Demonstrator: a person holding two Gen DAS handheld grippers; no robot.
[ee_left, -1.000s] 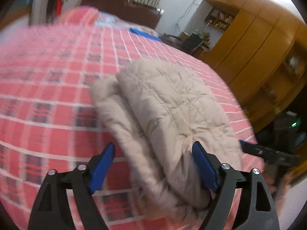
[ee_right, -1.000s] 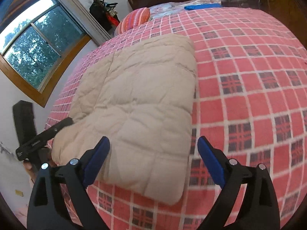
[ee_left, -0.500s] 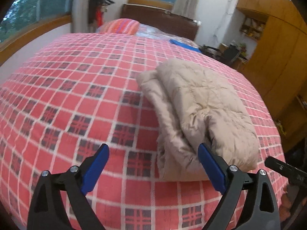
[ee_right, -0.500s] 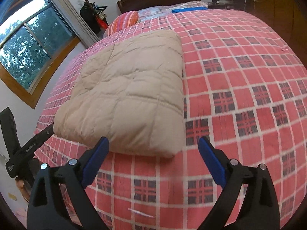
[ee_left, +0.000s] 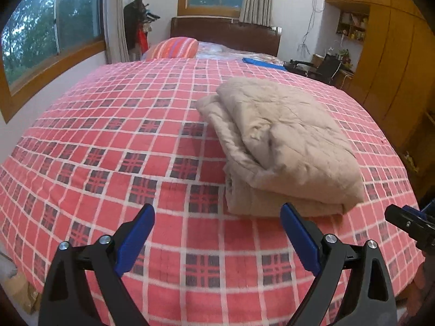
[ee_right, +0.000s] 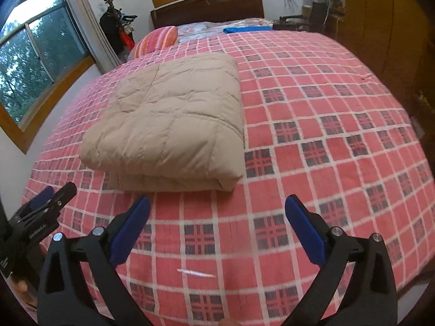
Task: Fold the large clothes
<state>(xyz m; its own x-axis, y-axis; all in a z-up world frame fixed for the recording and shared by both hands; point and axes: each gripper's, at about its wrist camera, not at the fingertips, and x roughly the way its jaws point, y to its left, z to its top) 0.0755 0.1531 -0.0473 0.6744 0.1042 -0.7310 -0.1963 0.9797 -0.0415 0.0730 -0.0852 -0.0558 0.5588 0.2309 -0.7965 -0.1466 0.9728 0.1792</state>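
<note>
Folded beige garment (ee_left: 285, 141) on bed (ee_left: 108, 149): long axis away; left gripper (ee_left: 217, 233) and right gripper (ee_right: 217, 217) spread, empty, equally near.

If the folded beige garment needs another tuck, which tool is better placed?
Probably the left tool: the garment's loose layered edges face it. The right tool faces the smooth folded edge. Both are open and apart from it.
</note>
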